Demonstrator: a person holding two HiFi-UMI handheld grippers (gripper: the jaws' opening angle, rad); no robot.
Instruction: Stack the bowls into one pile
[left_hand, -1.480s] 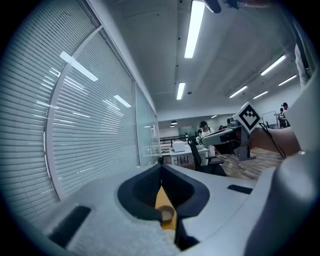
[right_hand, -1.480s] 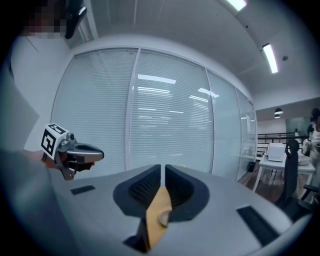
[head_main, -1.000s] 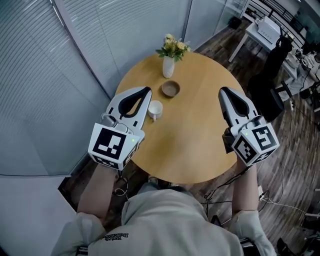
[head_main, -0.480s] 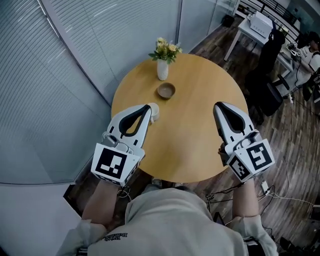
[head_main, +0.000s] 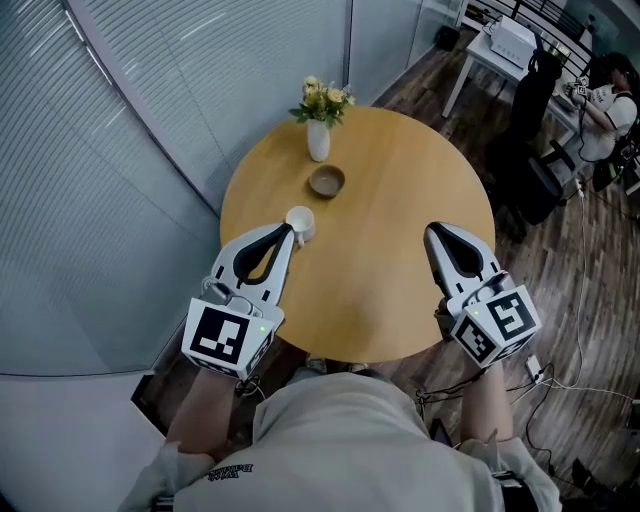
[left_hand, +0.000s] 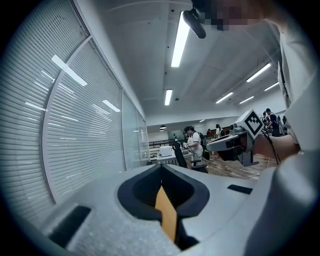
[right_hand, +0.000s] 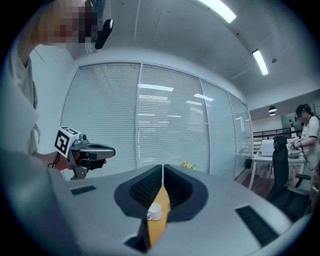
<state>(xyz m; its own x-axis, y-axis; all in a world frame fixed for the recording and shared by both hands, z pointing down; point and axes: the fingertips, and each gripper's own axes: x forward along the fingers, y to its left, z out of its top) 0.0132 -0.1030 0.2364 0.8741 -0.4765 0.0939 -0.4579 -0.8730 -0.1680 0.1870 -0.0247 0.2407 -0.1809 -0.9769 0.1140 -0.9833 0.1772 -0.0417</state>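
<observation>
Fingers on both grippers are pressed together tip to tip, with nothing caught between them. Each gripper's own view shows the tips meeting in a closed seam. The left gripper (head_main: 287, 232) and the right gripper (head_main: 437, 233) are held well apart, both pointing away from the person.

A wall of glass panels with pale blinds (head_main: 150, 130) curves round the left and far side. Below it lies a dark plank floor (head_main: 590, 300), where another person (head_main: 608, 95) is at the far right near a white desk (head_main: 500, 45). Close to the glass stands the round wooden table (head_main: 400, 200). The left gripper hangs over its near left edge and the right gripper over its near right edge.

On the table's far edge a white vase (head_main: 318, 142) holds yellow flowers. Just nearer, and apart from it, sits a brown bowl (head_main: 327, 181), upright and on its own, not stacked with anything. Nearer again is a small white cup (head_main: 299, 220) with a handle, just beside the left gripper's tips. From above it looks clear of them, though the angle is too steep to be sure. That cup also shows through the loop behind the right gripper's closed tips.
</observation>
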